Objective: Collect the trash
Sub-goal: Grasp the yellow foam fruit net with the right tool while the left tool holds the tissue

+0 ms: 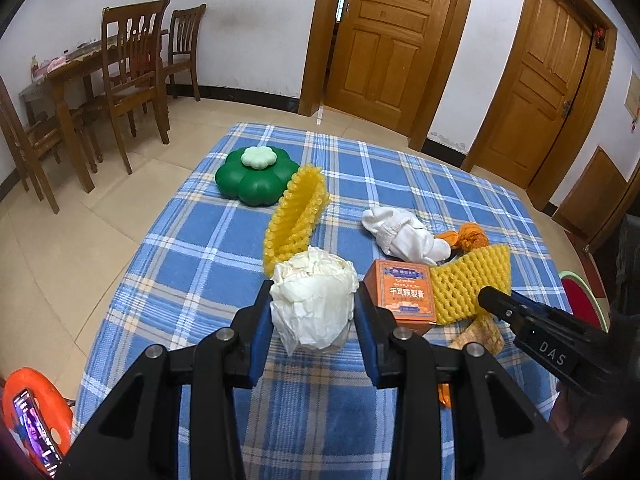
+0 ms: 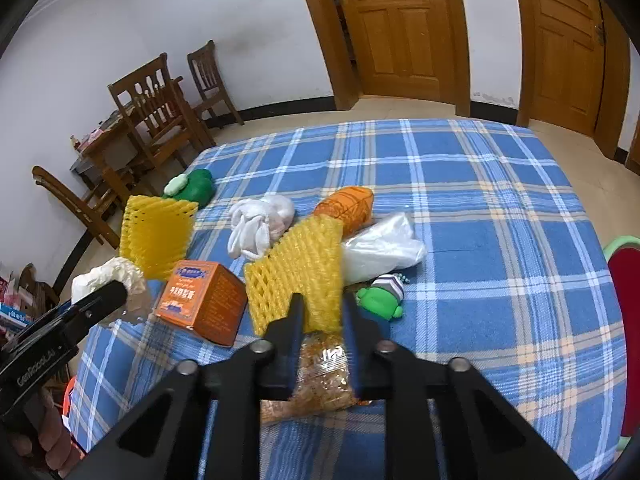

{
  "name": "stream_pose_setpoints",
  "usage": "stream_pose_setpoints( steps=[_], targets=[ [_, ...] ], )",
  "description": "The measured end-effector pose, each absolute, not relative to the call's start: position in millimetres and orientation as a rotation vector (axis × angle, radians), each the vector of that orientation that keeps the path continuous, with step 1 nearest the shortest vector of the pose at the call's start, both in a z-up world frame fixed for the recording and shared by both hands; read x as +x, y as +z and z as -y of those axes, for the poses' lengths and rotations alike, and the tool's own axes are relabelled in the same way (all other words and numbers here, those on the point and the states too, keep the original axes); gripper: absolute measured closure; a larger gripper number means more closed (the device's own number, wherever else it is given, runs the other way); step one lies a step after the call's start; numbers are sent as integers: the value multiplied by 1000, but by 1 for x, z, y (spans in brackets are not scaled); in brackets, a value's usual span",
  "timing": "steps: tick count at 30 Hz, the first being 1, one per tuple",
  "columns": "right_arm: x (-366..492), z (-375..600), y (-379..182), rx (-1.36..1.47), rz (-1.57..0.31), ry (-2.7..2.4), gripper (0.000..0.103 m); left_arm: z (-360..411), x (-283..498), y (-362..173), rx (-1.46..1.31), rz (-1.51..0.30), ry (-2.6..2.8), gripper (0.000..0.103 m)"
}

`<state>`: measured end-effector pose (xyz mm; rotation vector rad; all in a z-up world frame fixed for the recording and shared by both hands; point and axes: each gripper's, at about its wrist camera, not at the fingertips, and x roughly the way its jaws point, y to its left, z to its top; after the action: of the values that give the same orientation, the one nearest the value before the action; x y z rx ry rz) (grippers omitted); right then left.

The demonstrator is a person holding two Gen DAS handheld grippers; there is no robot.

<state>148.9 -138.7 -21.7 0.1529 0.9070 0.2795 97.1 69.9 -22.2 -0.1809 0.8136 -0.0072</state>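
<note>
Left gripper [image 1: 314, 300]: we clamp it on a crumpled white tissue wad [image 1: 312, 300], both blue pads pressed to its sides, above the checked tablecloth [image 1: 192, 248].
Right gripper [image 2: 320, 312]: we hold it narrowed around the lower edge of a yellow foam fruit net [image 2: 298, 276]; the net stands up between the fingers.
Snack wrapper [image 2: 324, 376]: a clear crinkled packet lies flat under our right gripper, on the cloth.
Orange box [image 1: 404, 294]: it sits just right of the tissue wad, touching the gripped net.
Second yellow net [image 1: 294, 218]: it rests beyond the tissue, near the green flower-shaped container [image 1: 250, 182].
White cloth bundle [image 2: 260, 220]: we see it behind the gripped net, beside an orange mesh bag [image 2: 348, 206].
Clear plastic bag [image 2: 380, 250]: it lies right of the gripped net, with a small green toy [image 2: 380, 300] just in front.
Surroundings: wooden chairs [image 1: 132, 68] at left, wooden doors [image 1: 384, 40] behind the table.
</note>
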Motion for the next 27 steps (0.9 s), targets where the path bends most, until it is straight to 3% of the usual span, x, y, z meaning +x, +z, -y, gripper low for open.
stream_pose_setpoints(
  steps=[27],
  targets=[
    [73, 208, 41, 279, -714, 209, 90, -26, 76, 9, -139, -770, -114, 65]
  ],
)
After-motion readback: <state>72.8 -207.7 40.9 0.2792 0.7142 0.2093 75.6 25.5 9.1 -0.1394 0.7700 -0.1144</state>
